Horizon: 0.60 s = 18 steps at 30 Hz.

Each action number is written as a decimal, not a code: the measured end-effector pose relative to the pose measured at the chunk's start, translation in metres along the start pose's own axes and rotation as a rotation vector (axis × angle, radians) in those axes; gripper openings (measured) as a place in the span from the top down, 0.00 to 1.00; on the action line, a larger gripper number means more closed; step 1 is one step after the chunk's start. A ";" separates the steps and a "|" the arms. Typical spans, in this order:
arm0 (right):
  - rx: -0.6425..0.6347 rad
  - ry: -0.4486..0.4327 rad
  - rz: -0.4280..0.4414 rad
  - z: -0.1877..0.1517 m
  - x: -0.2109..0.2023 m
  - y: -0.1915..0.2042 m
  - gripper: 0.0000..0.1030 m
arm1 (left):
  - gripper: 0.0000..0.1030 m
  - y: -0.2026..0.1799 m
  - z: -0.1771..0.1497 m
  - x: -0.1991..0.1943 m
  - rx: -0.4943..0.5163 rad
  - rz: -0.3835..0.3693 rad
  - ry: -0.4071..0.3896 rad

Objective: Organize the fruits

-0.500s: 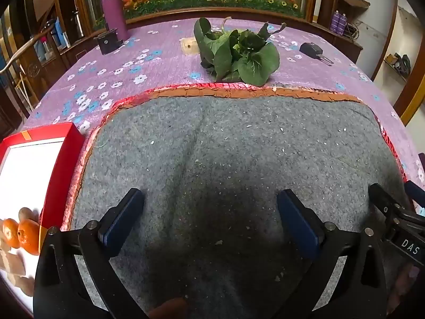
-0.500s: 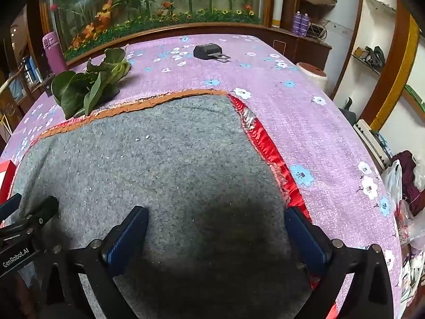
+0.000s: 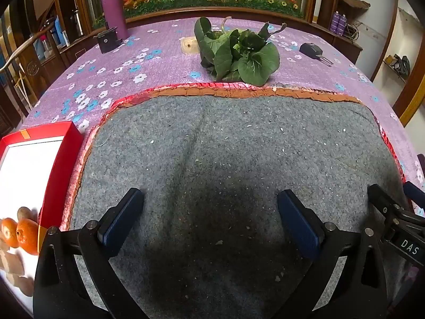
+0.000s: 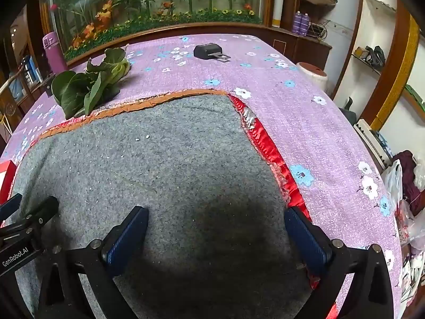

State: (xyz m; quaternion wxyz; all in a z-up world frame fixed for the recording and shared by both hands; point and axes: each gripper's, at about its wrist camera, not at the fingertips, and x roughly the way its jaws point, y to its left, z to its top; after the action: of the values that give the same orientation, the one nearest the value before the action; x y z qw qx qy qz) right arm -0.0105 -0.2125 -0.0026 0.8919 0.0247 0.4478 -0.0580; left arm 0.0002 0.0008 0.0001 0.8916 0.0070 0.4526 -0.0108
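Observation:
Two oranges [image 3: 22,232] and a brown fruit [image 3: 24,213] lie in a red box with a white inside [image 3: 61,156] at the left edge of the left wrist view, beside the grey felt mat [image 3: 225,146]. My left gripper [image 3: 209,215] hovers over the mat, open, with nothing between its blue pads. Over the mat's right part [image 4: 159,164] my right gripper [image 4: 216,228] is open and empty too. Each gripper shows at the edge of the other's view. The box corner [image 4: 5,175] peeks in at the left of the right wrist view.
A bunch of leafy greens [image 3: 236,53] [image 4: 90,87] lies beyond the mat on the purple flowered tablecloth [image 3: 119,71]. Further back are a purple flask [image 3: 113,8], a black holder [image 3: 107,41] and a black device [image 3: 313,51] [image 4: 208,51]. The table edge drops off at right [image 4: 372,159].

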 end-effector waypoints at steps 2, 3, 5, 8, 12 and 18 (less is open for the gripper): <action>0.001 0.000 0.000 0.000 0.000 0.000 0.00 | 0.00 0.000 0.000 0.000 0.000 0.000 0.000; 0.001 0.000 0.001 0.000 0.000 0.000 0.00 | 0.00 0.000 0.000 0.000 0.000 0.000 0.000; 0.000 0.000 0.001 0.000 0.000 0.000 0.00 | 0.00 0.000 0.000 0.000 0.000 0.000 0.000; 0.000 0.000 0.000 -0.001 -0.001 0.001 0.00 | 0.00 0.000 0.000 0.000 0.000 0.001 0.000; 0.001 0.000 0.002 0.001 0.000 0.000 0.00 | 0.00 0.001 0.000 0.001 0.000 0.000 0.000; 0.001 0.000 0.001 0.000 0.000 0.000 0.00 | 0.00 0.001 0.000 0.001 0.000 0.000 0.000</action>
State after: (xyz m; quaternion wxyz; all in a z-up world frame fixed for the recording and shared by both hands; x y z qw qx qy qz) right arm -0.0100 -0.2121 -0.0026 0.8921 0.0254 0.4475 -0.0577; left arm 0.0006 0.0018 -0.0011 0.8915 0.0071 0.4528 -0.0109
